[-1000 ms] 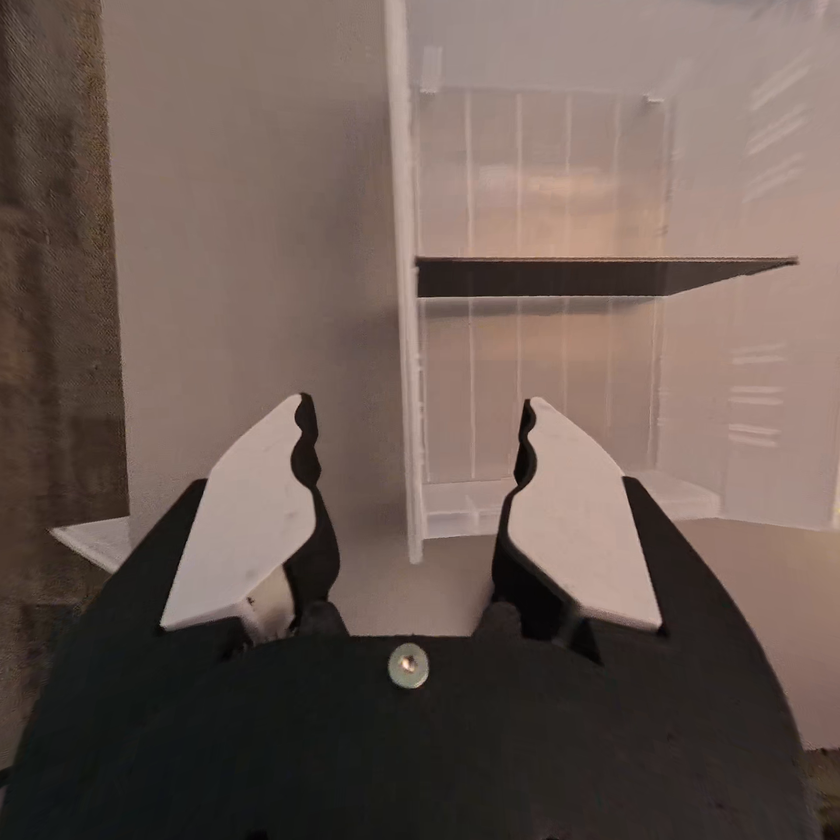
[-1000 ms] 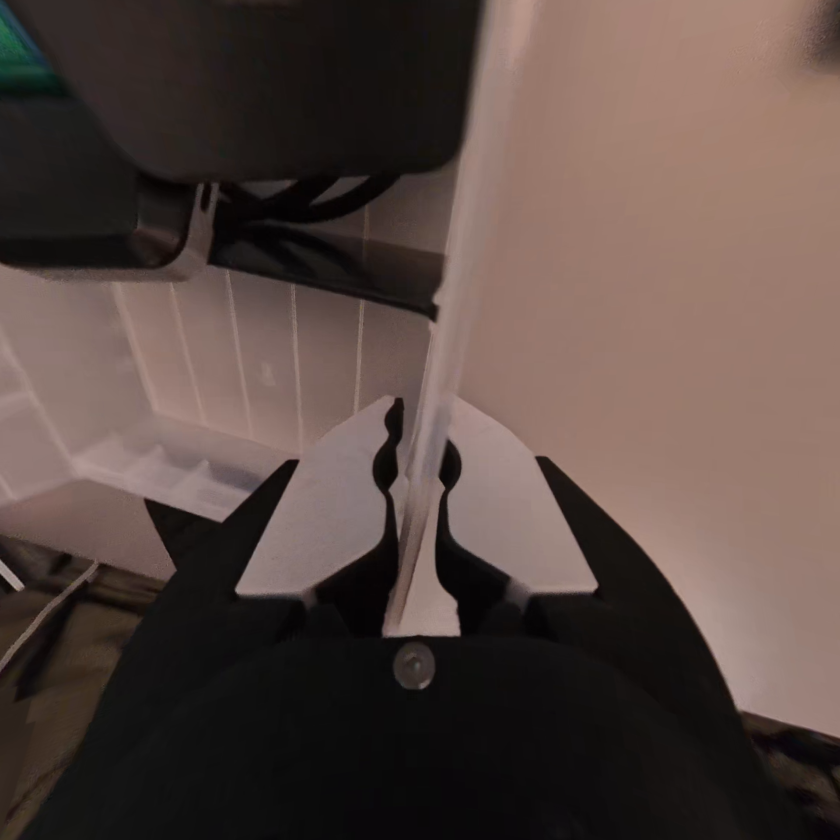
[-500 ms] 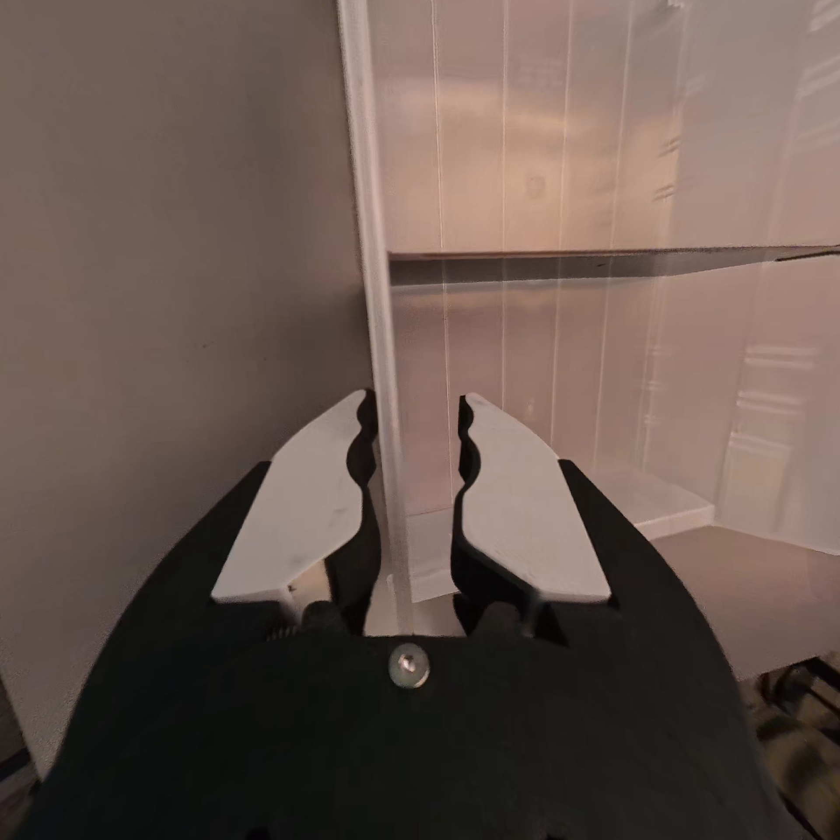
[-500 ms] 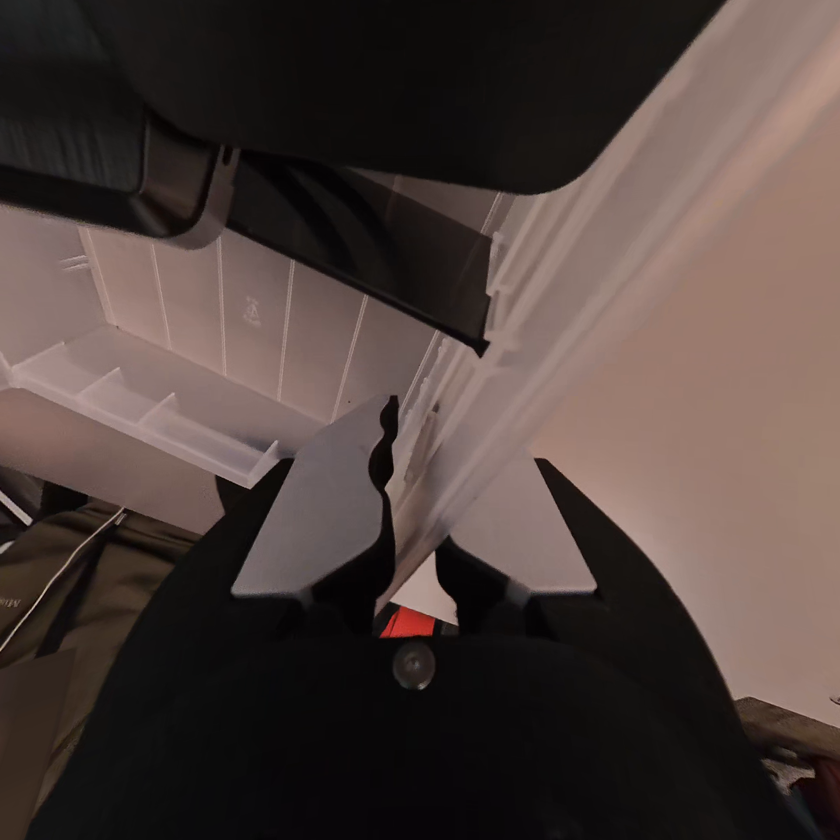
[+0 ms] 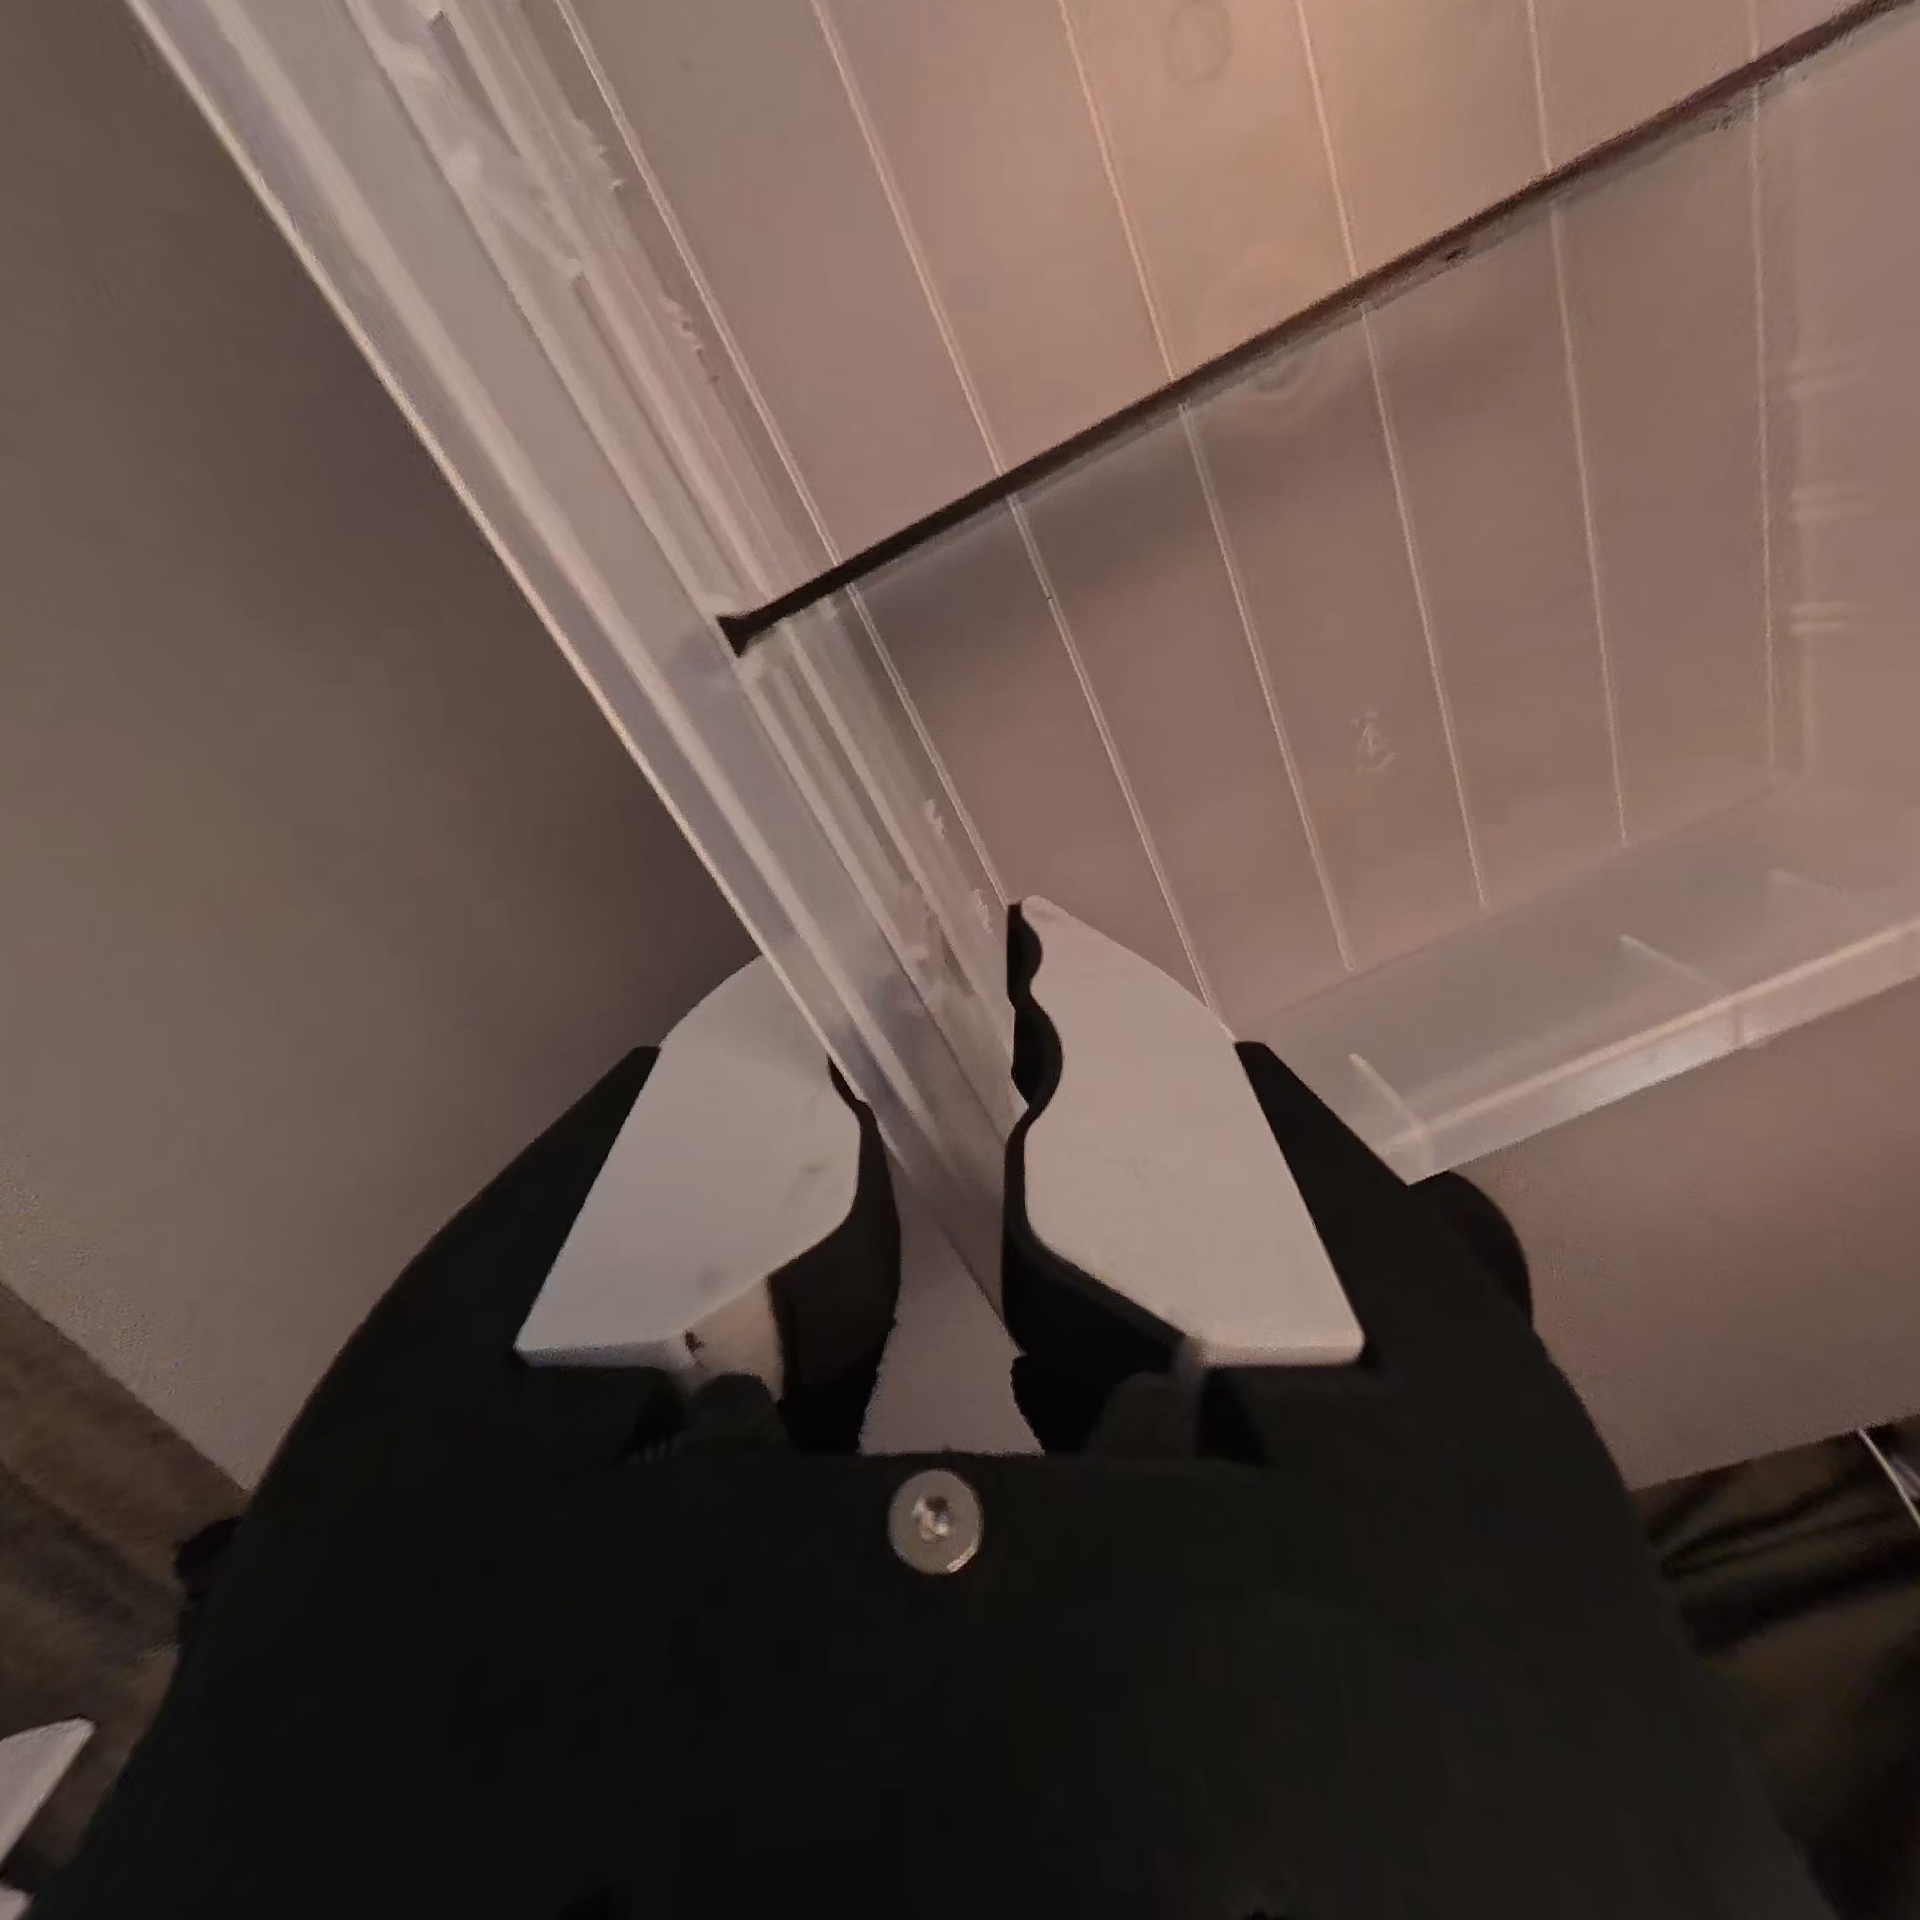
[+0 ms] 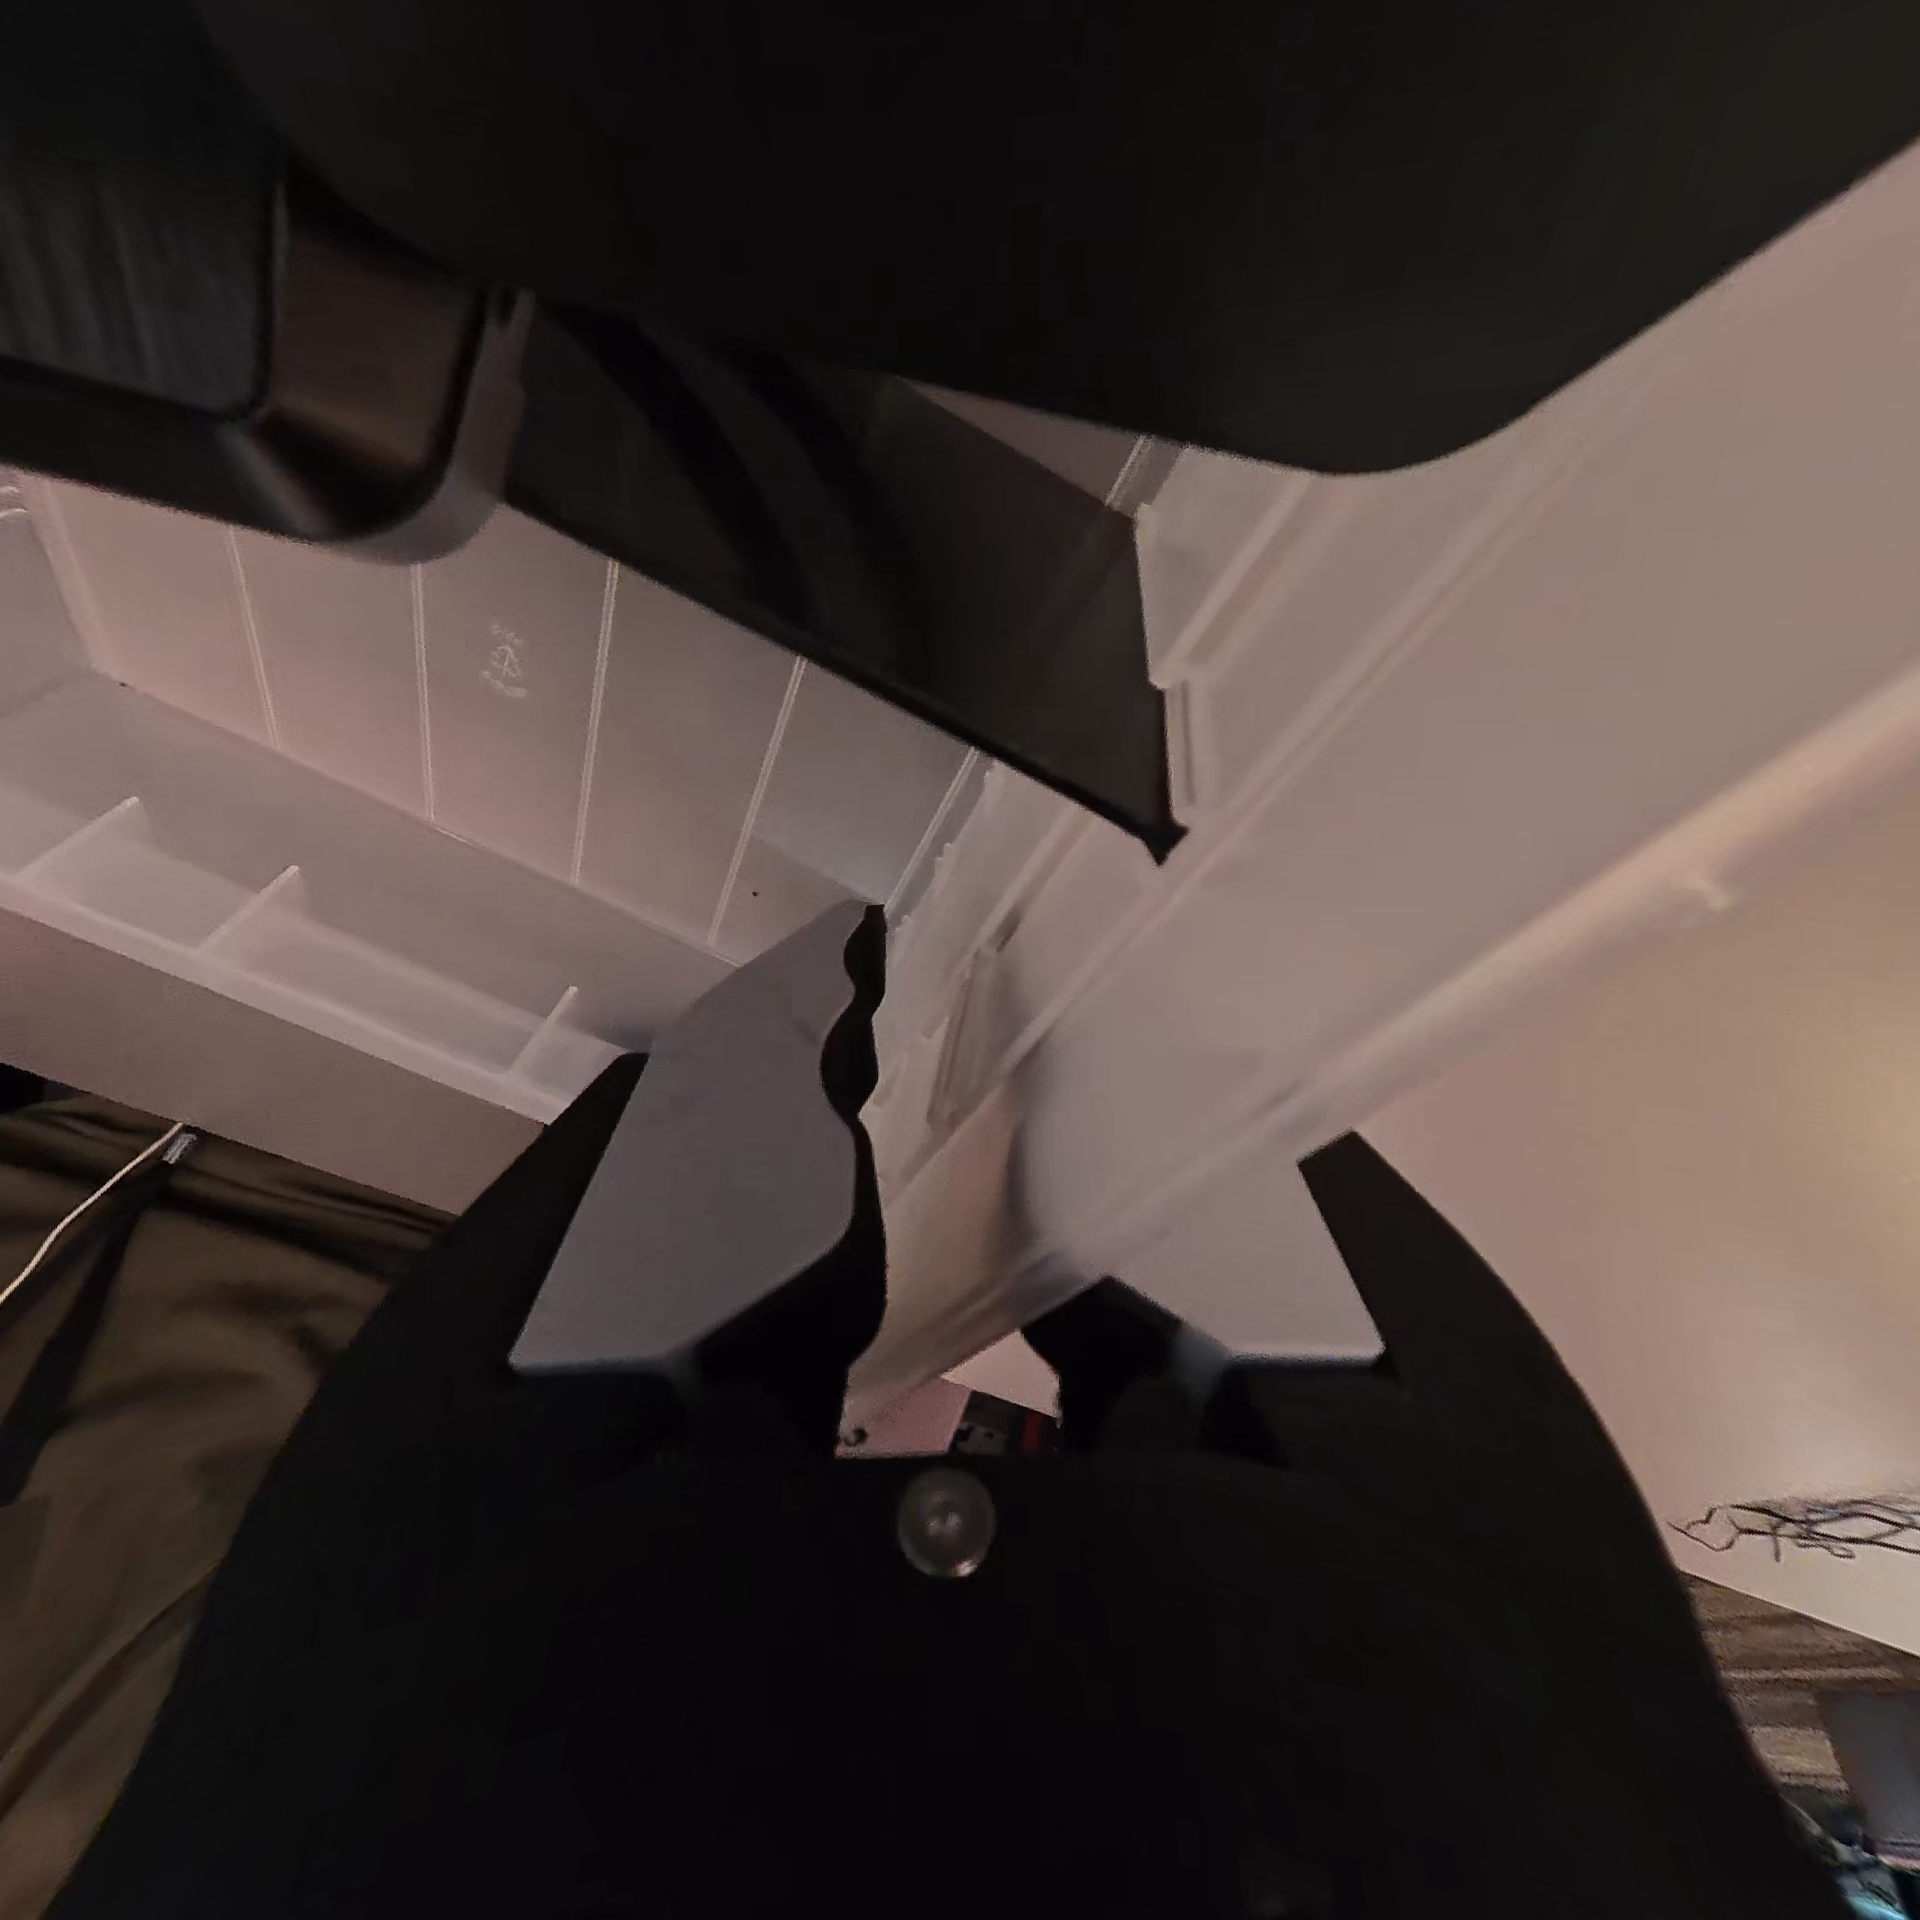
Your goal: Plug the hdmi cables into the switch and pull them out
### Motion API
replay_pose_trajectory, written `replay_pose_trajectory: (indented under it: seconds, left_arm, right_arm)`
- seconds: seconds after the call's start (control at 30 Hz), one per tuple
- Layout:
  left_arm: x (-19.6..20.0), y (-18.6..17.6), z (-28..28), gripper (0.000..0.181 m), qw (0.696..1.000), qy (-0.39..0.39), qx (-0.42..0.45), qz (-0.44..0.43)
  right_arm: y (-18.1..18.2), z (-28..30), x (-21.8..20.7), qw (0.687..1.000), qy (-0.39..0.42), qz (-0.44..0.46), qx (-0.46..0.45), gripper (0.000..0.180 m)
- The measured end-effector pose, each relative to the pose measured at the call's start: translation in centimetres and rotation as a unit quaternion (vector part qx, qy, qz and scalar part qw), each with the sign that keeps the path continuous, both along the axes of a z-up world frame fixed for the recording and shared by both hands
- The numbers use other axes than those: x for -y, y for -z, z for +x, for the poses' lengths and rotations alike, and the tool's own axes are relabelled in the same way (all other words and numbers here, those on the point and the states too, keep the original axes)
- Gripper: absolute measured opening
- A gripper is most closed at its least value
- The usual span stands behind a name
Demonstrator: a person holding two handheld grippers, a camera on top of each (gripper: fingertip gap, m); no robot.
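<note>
My left gripper (image 5: 935,1039) and right gripper (image 6: 935,1039) each pinch a wall of the translucent plastic bin (image 5: 1351,582); tilted, it may slip free.

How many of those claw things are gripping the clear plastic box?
2. The left gripper clamps one side wall of the plastic box; the right gripper clamps another wall, seen in its own view.

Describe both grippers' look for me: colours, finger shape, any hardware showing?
Both match: the left gripper and right gripper have matte black bodies, pale grey wedge-shaped fingers with wavy black inner pads, and one silver screw centred below. No cables or sleeves show.
</note>
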State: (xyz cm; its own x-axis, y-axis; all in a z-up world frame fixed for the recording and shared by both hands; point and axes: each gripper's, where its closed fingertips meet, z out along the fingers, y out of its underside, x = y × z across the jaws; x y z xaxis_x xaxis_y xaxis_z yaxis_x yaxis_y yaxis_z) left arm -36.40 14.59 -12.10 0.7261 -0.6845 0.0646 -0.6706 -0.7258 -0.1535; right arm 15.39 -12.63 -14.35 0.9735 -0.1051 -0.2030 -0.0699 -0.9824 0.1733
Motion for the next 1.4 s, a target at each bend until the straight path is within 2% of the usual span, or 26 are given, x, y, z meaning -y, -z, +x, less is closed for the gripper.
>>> replay_pose_trajectory:
  seconds: [0.17,0.37,0.53,0.63,0.73,0.8,0.83,0.9,0.97,1.07,1.1,1.17,1.23,1.33,1.4]
  left_arm:
    - [1.7,0.1,2.4,0.024,0.998,0.051,-0.036,-0.012]
    - [5.2,-0.2,5.1,0.026,0.994,0.079,-0.011,-0.079]
    - [5.6,-1.7,5.3,0.031,0.994,0.087,0.014,-0.067]
    - [5.2,-3.7,5.3,0.033,0.995,0.078,0.049,-0.033]
    - [4.6,-6.0,4.8,0.033,0.995,0.065,0.074,0.018]
    - [3.8,-8.1,4.6,0.035,0.992,0.054,0.096,0.069]
    - [3.4,-9.3,4.7,0.034,0.988,0.047,0.113,0.097]
    - [2.9,-12.0,5.0,0.033,0.976,0.041,0.151,0.153]
    - [2.5,-15.0,5.3,0.035,0.957,0.039,0.187,0.218]
    - [2.7,-18.8,5.6,0.036,0.926,0.039,0.234,0.294]
    - [3.1,-19.8,5.8,0.036,0.916,0.041,0.25,0.311]
    - [4.1,-21.6,6.3,0.036,0.899,0.049,0.283,0.33]
    - [5.0,-22.8,6.7,0.037,0.888,0.057,0.303,0.342]
    - [6.0,-23.6,7.2,0.038,0.881,0.072,0.301,0.357]
    - [6.7,-23.8,7.7,0.038,0.878,0.087,0.296,0.367]
  right_arm:
    - [0.0,-1.3,-0.7,1.0,-0.028,-0.002,0.011,0.023]
    - [0.0,-2.6,-1.2,0.999,-0.043,0.002,0.001,0.025]
    - [-0.6,-2.8,-1.0,1.0,-0.023,0.001,-0.004,0.033]
    - [-3.0,-2.4,-2.6,0.997,0.0,0.076,0.014,0.035]
    - [-7.0,-1.1,-3.7,0.983,0.022,0.165,0.082,0.035]
    - [-11.0,-2.4,-5.3,0.959,0.0,0.267,0.1,0.035]
    - [-13.5,-3.6,-6.6,0.936,-0.019,0.334,0.108,0.035]
    - [-18.6,-7.3,-8.7,0.874,-0.075,0.467,0.108,0.035]
    - [-22.0,-11.4,-9.5,0.804,-0.134,0.568,0.115,0.047]
    - [-22.9,-18.0,-10.1,0.723,-0.218,0.647,0.108,0.056]
    - [-22.1,-20.5,-10.5,0.72,-0.236,0.649,0.077,0.056]
    - [-19.2,-24.8,-11.4,0.756,-0.232,0.612,-0.023,0.061]
    - [-15.5,-27.4,-12.8,0.809,-0.208,0.543,-0.09,0.056]
    - [-11.0,-27.9,-15.2,0.864,-0.18,0.458,-0.102,0.039]
    - [-8.9,-28.0,-15.9,0.894,-0.172,0.4,-0.109,0.039]
